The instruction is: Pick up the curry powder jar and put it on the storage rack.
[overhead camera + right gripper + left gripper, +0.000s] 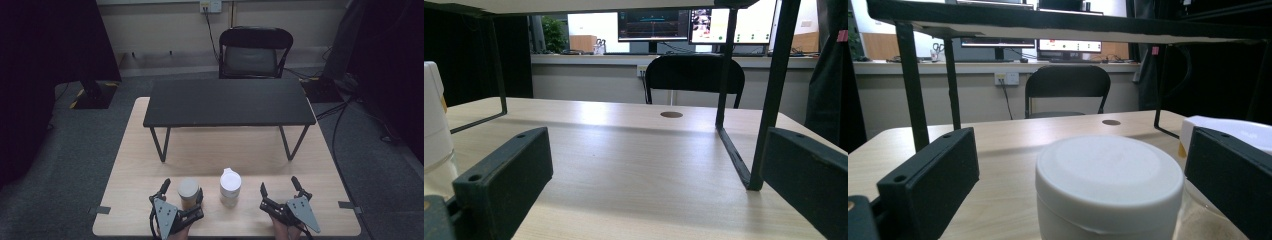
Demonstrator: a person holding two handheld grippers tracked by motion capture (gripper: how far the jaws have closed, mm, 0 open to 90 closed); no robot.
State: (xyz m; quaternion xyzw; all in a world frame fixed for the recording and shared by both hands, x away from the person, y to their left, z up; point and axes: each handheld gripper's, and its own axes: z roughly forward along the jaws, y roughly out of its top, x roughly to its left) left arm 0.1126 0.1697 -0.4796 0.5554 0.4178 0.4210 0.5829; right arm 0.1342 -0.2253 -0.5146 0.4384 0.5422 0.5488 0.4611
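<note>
A: Your left gripper (pixel 182 192) sits at the near edge of the light wooden table (pixel 310 165), jaws apart, w/ the round jar with the flat beige-white lid (pixel 188 192) between them. Can't tell if the pads touch it.

B: And in the left gripper view?

A: There the jar's lid (pixel 1109 175) sits low and centred betw. the two black jaws, gap showing on the left side; on the right side the jaw edge overlaps the jar, so contact is unclear. Jar is upright.

B: What about your right gripper (pixel 280 189)?

A: Jaws wide apart, nothing betw. them, just bare tabletop. It's well right of the clear bottle with the white spouted cap (pixel 230 187), which stands just beside the jar, on its right.

B: What does one view give that another doesn't?

A: High view shows both grippers, jar and bottle in one row under the low black shelf on thin metal legs (pixel 227 102). Right gripper view catches the bottle's white cap (pixel 433 110) at its left edge, plus a shelf leg (pixel 769 100) close in front of the right jaw. Left gripper view shows the bottle's cap (pixel 1233 127) behind the right jaw.
</note>
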